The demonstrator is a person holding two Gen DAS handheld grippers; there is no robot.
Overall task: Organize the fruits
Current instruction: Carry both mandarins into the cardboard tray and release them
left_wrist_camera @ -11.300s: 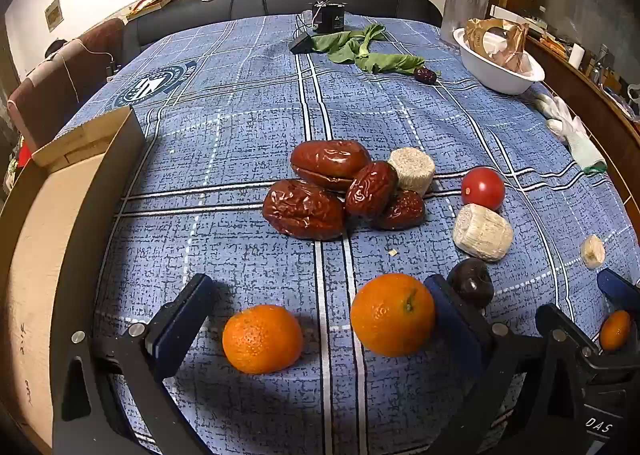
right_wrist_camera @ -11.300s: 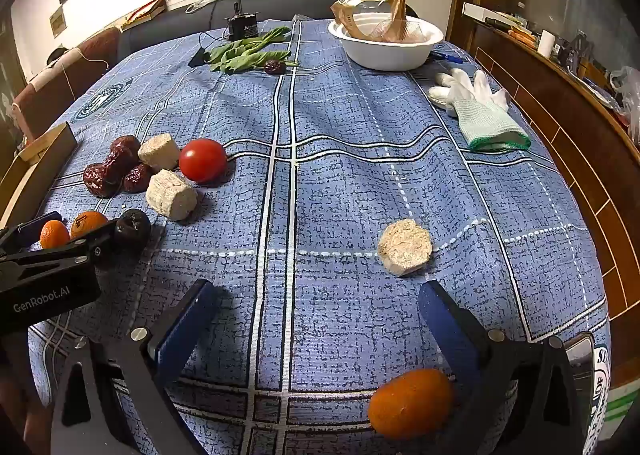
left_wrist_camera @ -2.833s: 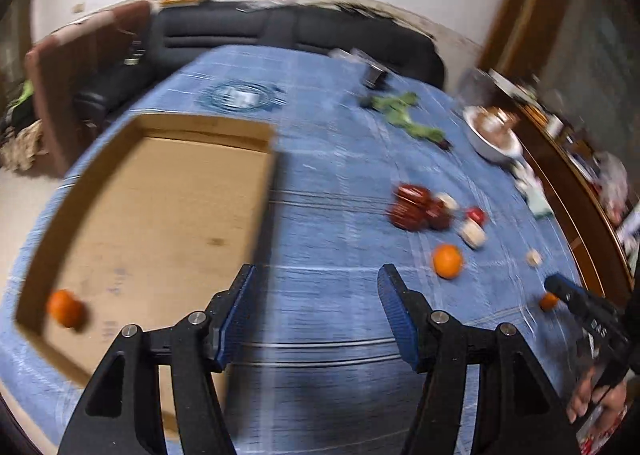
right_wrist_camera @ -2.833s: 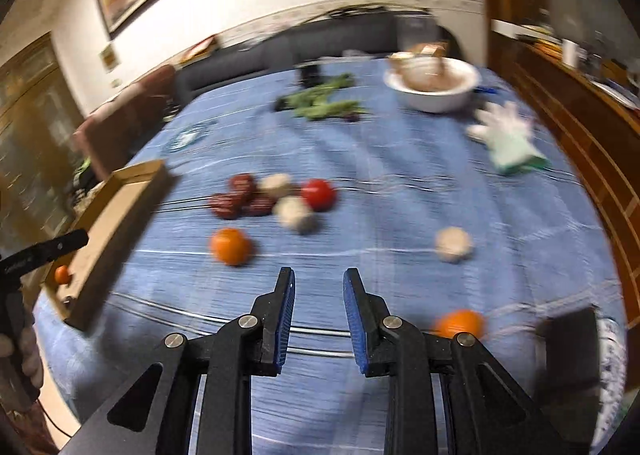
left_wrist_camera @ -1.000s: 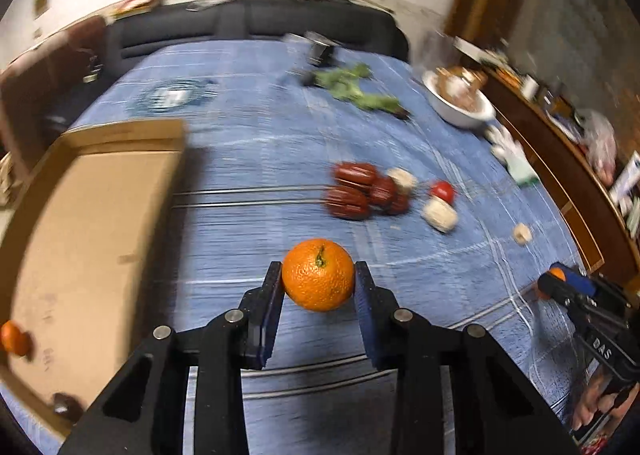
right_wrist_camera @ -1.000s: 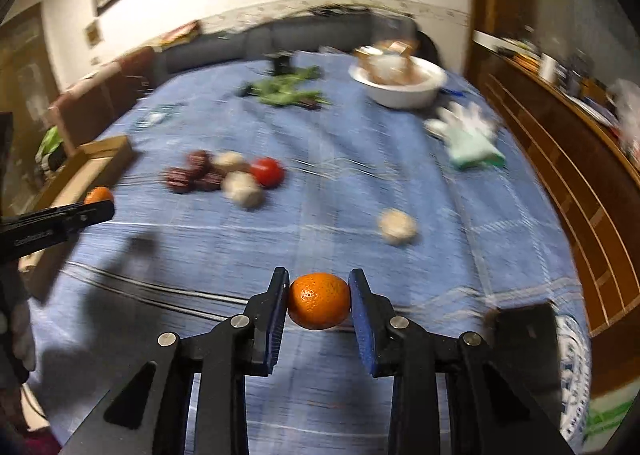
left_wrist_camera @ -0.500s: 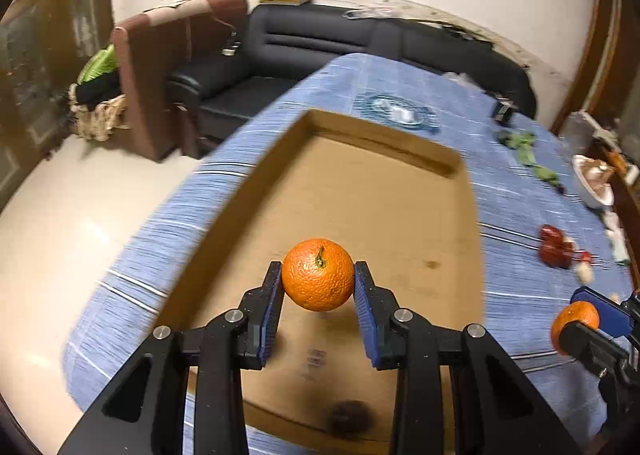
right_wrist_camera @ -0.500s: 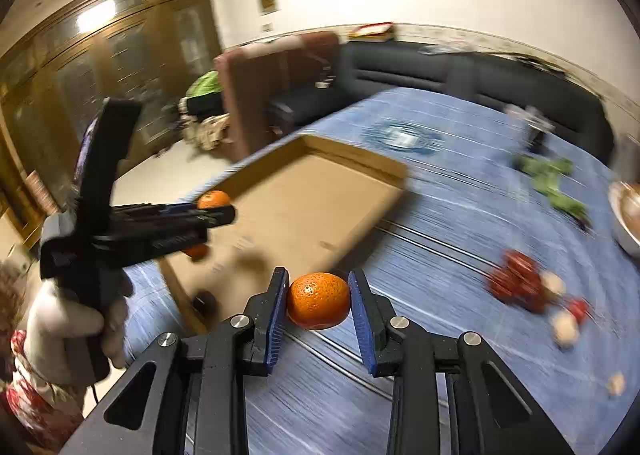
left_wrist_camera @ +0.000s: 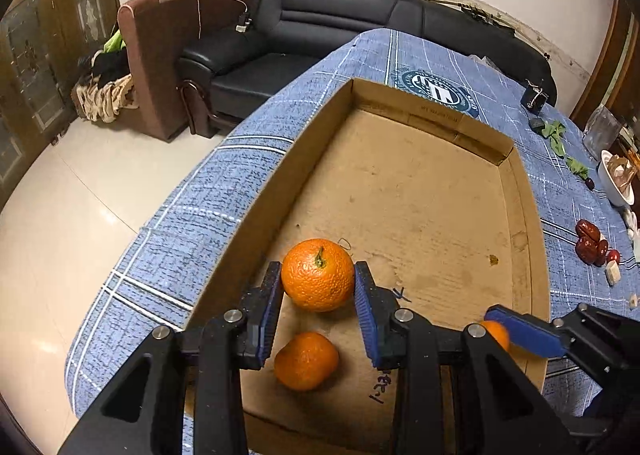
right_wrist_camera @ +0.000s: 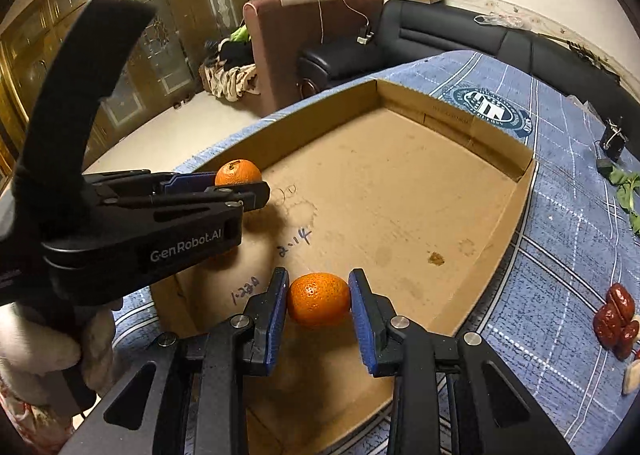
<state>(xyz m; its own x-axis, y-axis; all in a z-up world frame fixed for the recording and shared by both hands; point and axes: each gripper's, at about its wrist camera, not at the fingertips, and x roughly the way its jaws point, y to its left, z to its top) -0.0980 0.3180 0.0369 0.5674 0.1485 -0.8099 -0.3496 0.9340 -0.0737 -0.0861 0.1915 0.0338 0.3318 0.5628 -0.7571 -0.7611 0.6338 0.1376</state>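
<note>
My left gripper (left_wrist_camera: 316, 295) is shut on an orange with a stem (left_wrist_camera: 317, 275) and holds it above the near left part of the shallow cardboard box (left_wrist_camera: 420, 191). A smaller orange (left_wrist_camera: 306, 361) lies on the box floor just below it. My right gripper (right_wrist_camera: 318, 305) is shut on another orange (right_wrist_camera: 319, 299), held over the near edge of the box (right_wrist_camera: 400, 195). In the right wrist view the left gripper (right_wrist_camera: 224, 185) with its orange (right_wrist_camera: 238, 171) shows at the left. In the left wrist view the right gripper (left_wrist_camera: 516, 333) shows at the lower right.
Red dates (left_wrist_camera: 588, 241) and a small tomato (left_wrist_camera: 613, 255) lie on the blue checked tablecloth (left_wrist_camera: 224, 191) right of the box. A white bowl (left_wrist_camera: 616, 183) and green leaves (left_wrist_camera: 556, 135) lie farther back. A black sofa (left_wrist_camera: 320, 35) stands behind the table.
Both grippers have come lower over the box with their oranges still held. The small orange on the box floor has come into view under the left gripper.
</note>
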